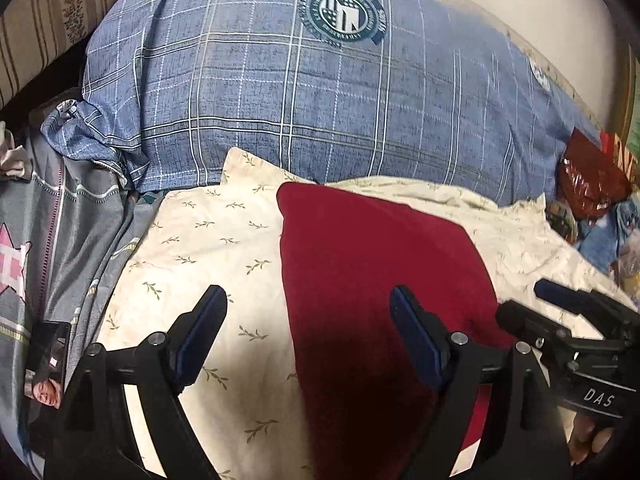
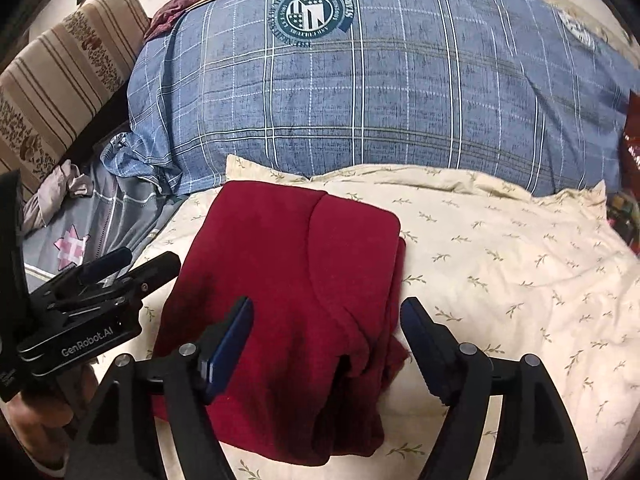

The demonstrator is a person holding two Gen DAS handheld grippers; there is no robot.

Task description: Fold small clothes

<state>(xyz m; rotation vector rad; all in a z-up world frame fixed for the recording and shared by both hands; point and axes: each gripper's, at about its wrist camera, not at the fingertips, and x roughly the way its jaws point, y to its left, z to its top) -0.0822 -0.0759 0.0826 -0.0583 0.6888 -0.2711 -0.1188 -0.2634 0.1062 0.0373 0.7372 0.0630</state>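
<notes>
A dark red garment (image 1: 372, 272) lies folded on a cream leaf-print sheet (image 1: 208, 248); it also shows in the right wrist view (image 2: 288, 280), with a folded layer on top. My left gripper (image 1: 308, 312) is open and empty, hovering above the garment's left edge. My right gripper (image 2: 328, 320) is open and empty, above the garment's near right part. The right gripper also shows in the left wrist view (image 1: 524, 304), at the garment's right side. The left gripper also shows in the right wrist view (image 2: 144, 262), at the garment's left side.
A large blue plaid pillow (image 1: 320, 92) lies behind the sheet. A grey patterned cover (image 1: 60, 240) with a phone (image 1: 46, 360) on it lies to the left. A striped sofa back (image 2: 60, 80) stands far left. Red packaging (image 1: 588, 176) and clutter sit at the right.
</notes>
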